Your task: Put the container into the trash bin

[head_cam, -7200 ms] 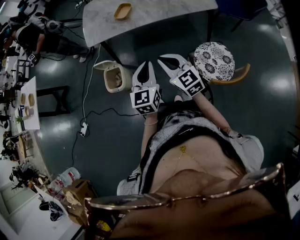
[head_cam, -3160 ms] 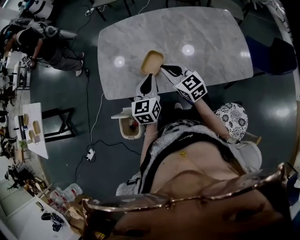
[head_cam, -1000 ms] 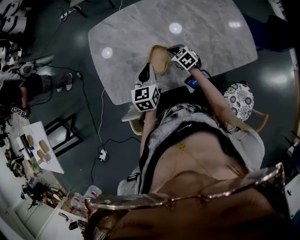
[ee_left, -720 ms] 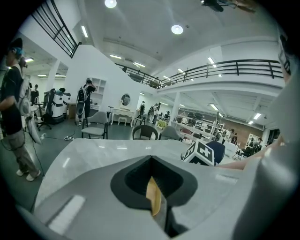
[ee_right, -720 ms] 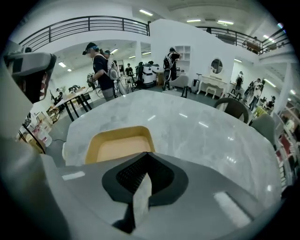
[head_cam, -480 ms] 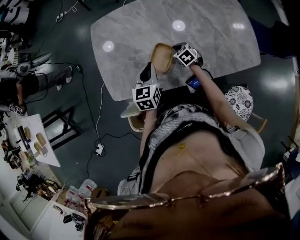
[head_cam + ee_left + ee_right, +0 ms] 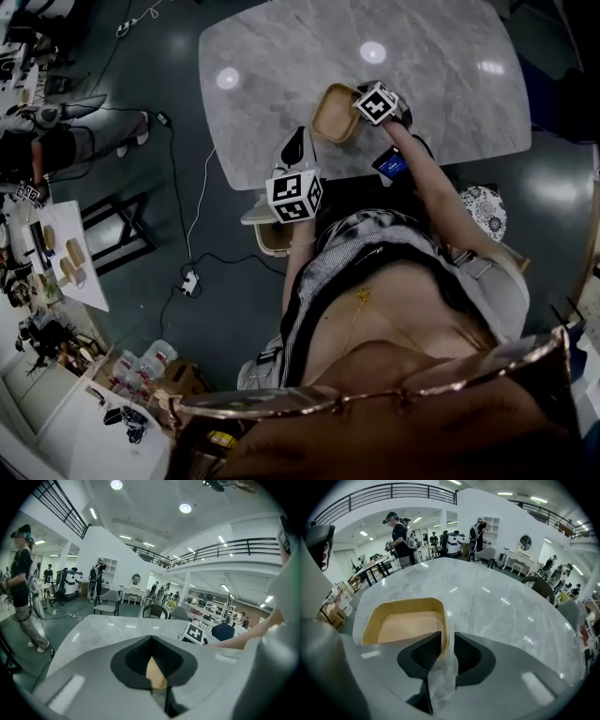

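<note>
"Two grippers on the sheet. State of the right one?" asks the clerk.

"The right gripper (image 7: 447, 637) is clamped on the container (image 7: 410, 625)," the inspector answers. "Its jaws pinch the container's near right wall at the rim, one pad inside and one outside. A translucent film (image 7: 443, 677) hangs between the jaws against that wall."

"Location of the container?"

"Over the marble table (image 7: 501, 597), toward the edge nearest the person. It is open side up, and the interior is plain tan. In the head view the right gripper sits at its right side. Whether the base rests on the marble cannot be determined."

"And the left one?"

"The left gripper (image 7: 151, 639) has its jaws drawn together at the tips and grips nothing. A tan sliver shows through the slit behind the tips. What it belongs to cannot be told. The gripper is held at the table's near edge, apart from the container."

"The bin?"

"The trash bin (image 7: 269, 240) stands on the dark floor under the near table edge. In the head view it lies just below the left gripper, partly hidden by the person's body. The container is not in it and lies up on the table side, apart from it."

"Other items?"

"A chair with a patterned cushion (image 7: 483, 202) is at the person's right. A second person (image 7: 21, 588) stands on the floor past the table's left end."
</note>
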`<act>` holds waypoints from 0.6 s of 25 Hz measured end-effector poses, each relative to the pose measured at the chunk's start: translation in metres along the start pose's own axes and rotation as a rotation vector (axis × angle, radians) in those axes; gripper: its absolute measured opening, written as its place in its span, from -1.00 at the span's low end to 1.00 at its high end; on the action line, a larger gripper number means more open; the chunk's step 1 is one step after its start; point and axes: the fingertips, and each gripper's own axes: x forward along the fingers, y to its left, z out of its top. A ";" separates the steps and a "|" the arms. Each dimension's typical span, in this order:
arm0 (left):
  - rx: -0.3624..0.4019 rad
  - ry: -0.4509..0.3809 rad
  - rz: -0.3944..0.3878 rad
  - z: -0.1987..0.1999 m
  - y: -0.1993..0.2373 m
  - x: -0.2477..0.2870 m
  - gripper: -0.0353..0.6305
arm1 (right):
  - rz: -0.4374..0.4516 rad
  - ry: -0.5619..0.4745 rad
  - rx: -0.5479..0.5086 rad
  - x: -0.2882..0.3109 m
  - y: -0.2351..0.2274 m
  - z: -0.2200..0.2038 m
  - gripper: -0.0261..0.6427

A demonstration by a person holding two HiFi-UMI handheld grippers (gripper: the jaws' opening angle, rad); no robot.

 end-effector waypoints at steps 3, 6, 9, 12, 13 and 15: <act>-0.014 -0.003 0.027 -0.001 0.006 -0.005 -0.89 | 0.005 0.053 -0.004 0.006 0.000 -0.008 -0.62; -0.024 -0.005 0.046 -0.002 0.010 -0.008 -0.89 | 0.020 0.009 -0.032 0.011 0.005 0.002 -0.68; -0.028 -0.005 0.053 -0.005 0.013 -0.010 -0.89 | 0.024 -0.014 -0.045 0.015 0.007 0.006 -0.78; -0.038 0.003 0.053 -0.010 0.015 -0.013 -0.89 | 0.022 0.014 -0.034 0.018 0.008 -0.001 -0.79; -0.043 0.007 0.050 -0.011 0.015 -0.013 -0.89 | 0.022 0.017 -0.032 0.019 0.009 -0.001 -0.79; -0.050 0.011 0.044 -0.013 0.014 -0.014 -0.89 | 0.020 0.016 -0.040 0.019 0.009 0.001 -0.79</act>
